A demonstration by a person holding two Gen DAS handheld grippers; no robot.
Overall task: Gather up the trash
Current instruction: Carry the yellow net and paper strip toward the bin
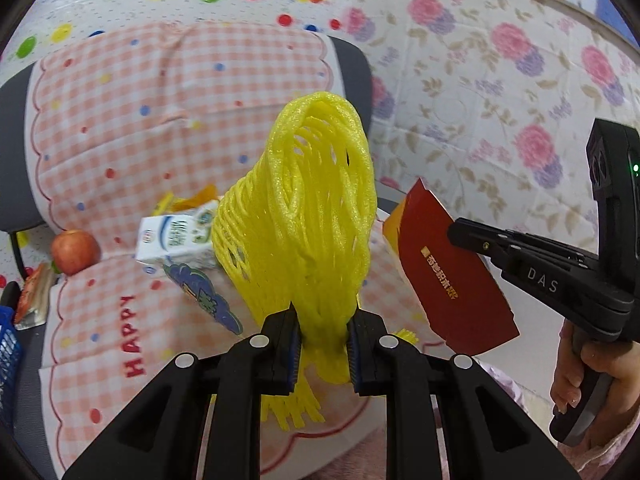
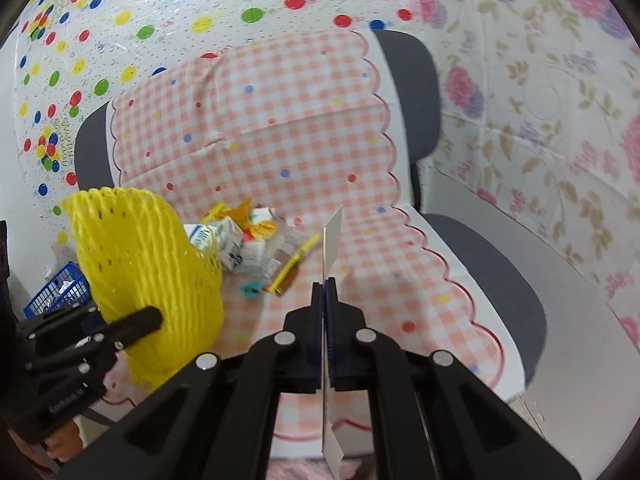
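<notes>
1. Yellow foam net stands pinched at its base in the left gripper, above the chair seat.
2. Right gripper clamps the red card edge-on.
3. Milk carton and wrappers lie by the backrest; the seat's front is bare checked cloth.

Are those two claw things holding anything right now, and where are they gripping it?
Left gripper pinches the yellow foam fruit net near its bunched lower end. Right gripper clamps the flat red card envelope by one edge.

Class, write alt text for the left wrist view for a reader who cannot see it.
The left gripper is shut on a yellow foam fruit net above a pink gingham chair cover. The right gripper holds a red envelope; a milk carton and apple lie behind.
</notes>
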